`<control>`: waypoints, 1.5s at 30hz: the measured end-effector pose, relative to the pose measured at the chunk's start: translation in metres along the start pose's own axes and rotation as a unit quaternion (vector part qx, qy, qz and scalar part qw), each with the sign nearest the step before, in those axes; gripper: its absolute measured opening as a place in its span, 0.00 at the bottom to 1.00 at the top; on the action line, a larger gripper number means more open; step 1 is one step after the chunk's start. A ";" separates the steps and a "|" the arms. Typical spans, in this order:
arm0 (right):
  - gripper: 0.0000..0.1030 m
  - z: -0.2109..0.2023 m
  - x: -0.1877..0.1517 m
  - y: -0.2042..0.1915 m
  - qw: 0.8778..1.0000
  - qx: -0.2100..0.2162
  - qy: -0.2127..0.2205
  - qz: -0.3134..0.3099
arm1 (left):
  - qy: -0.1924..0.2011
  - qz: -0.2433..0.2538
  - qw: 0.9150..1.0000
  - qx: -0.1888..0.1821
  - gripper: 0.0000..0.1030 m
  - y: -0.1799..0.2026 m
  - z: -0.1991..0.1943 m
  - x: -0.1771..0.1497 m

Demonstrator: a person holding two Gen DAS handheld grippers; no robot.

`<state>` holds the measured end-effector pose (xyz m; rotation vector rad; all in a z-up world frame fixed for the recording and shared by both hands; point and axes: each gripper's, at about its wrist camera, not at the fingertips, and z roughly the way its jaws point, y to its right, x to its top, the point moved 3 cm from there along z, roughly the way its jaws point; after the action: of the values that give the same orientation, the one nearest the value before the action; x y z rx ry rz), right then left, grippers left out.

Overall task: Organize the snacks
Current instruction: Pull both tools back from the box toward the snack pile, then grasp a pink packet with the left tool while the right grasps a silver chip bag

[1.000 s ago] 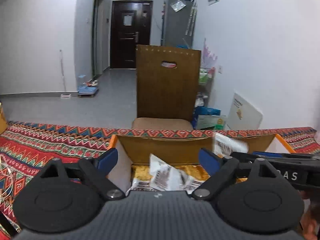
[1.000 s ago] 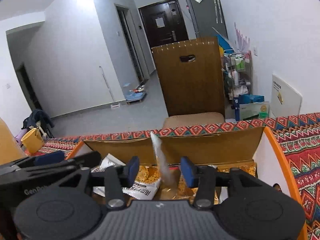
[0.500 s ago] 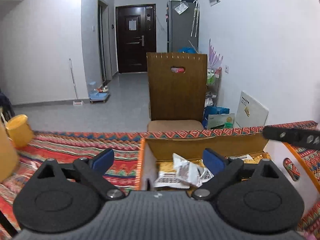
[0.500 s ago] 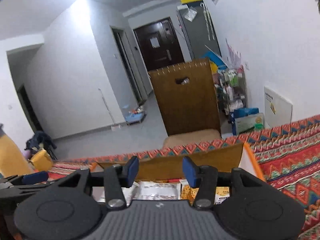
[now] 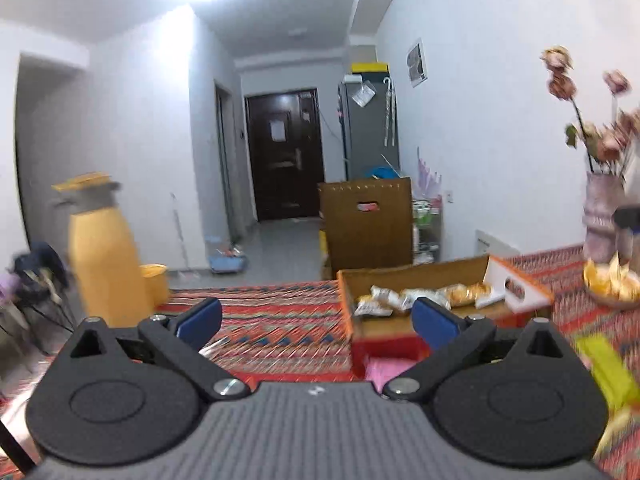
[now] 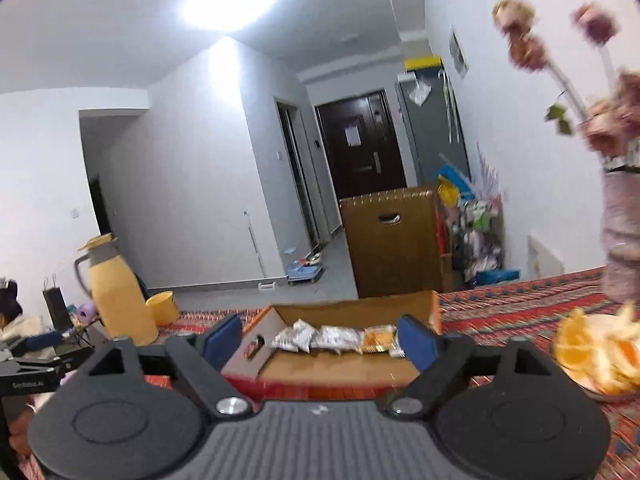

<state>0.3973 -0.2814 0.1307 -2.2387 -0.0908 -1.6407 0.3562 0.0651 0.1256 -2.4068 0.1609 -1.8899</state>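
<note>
An open cardboard box [image 5: 416,276] with an orange rim stands on the patterned tablecloth. It holds a row of white and yellow snack packets [image 5: 416,296]. The box [image 6: 352,308] and packets [image 6: 332,336] also show in the right wrist view. My left gripper [image 5: 316,318] is open and empty, back from the box and left of it. My right gripper [image 6: 320,340] is open and empty, just in front of the box. A yellow-green packet [image 5: 608,372] lies blurred at the right. A pink packet [image 5: 386,368] lies by the box's near wall.
A yellow thermos jug [image 5: 104,256] stands on the table's left side, also seen in the right wrist view [image 6: 116,292]. A vase of dried flowers [image 5: 600,216] and a plate of orange peel [image 6: 600,348] stand at the right. A brown chair [image 5: 366,224] stands behind the table.
Both grippers have pulled back and up from the box. The right gripper let go of the white packet it held a second ago and opened wider. More of the table now shows.
</note>
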 end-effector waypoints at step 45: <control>1.00 -0.104 -0.172 -0.034 0.991 -0.091 -0.087 -0.036 | -0.081 -0.018 0.995 -0.046 1.00 0.048 -0.087 -0.116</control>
<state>0.2380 -0.2557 0.0054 -2.5416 -0.0694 -1.5417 0.2426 0.0332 0.0291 -2.6282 0.2012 -1.7259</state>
